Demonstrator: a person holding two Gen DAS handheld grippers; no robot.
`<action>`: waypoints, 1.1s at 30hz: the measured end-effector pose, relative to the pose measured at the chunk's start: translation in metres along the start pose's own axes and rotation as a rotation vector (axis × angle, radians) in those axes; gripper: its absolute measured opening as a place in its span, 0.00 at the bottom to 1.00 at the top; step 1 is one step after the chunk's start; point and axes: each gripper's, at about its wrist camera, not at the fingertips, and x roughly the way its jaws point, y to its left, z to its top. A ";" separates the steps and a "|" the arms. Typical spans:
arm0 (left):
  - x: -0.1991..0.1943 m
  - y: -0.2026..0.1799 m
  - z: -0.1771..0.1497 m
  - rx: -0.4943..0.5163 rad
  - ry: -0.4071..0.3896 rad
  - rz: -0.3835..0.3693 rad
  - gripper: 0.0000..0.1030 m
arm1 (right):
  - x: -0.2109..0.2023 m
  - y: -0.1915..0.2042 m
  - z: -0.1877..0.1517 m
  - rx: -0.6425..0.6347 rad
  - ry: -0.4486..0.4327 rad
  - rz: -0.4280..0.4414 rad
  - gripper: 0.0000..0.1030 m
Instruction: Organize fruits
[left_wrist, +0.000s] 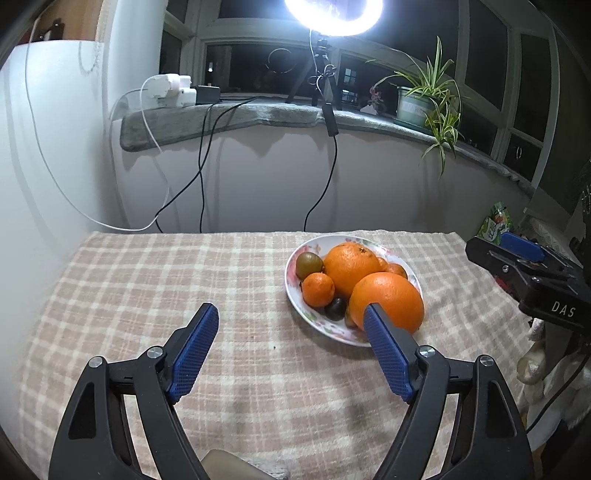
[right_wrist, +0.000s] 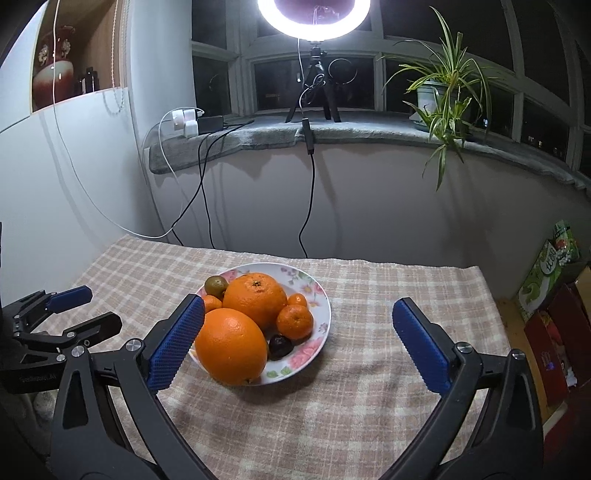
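Bare cloth (left_wrist: 155, 280) beside heaped plate (left_wrist: 295, 295)

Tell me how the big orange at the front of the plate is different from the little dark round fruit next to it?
The big smooth orange is bright orange; the little dark fruit is nearly black. The orange is far larger. It hangs over the rim of the flowered plate, while the dark fruit sits fully inside. Both are round and lie untouched on that plate.

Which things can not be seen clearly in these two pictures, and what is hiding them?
- Near edge of the plate: left wrist view, covered by the left gripper pad and the front orange.
- Small fruit behind the rear orange: both views, partly hidden, so the count is unsure.
- Dark fruit: too small to name.
- Right gripper in left view: cut off by the edge.
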 end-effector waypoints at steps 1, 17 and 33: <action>-0.001 -0.001 -0.001 0.001 -0.001 0.001 0.79 | -0.002 0.001 0.000 -0.001 -0.001 0.000 1.00; -0.012 -0.004 -0.001 0.002 -0.023 -0.001 0.79 | -0.015 0.009 0.003 -0.029 -0.022 -0.007 1.00; -0.014 -0.007 -0.001 0.006 -0.026 -0.002 0.79 | -0.016 0.012 0.003 -0.037 -0.020 0.000 1.00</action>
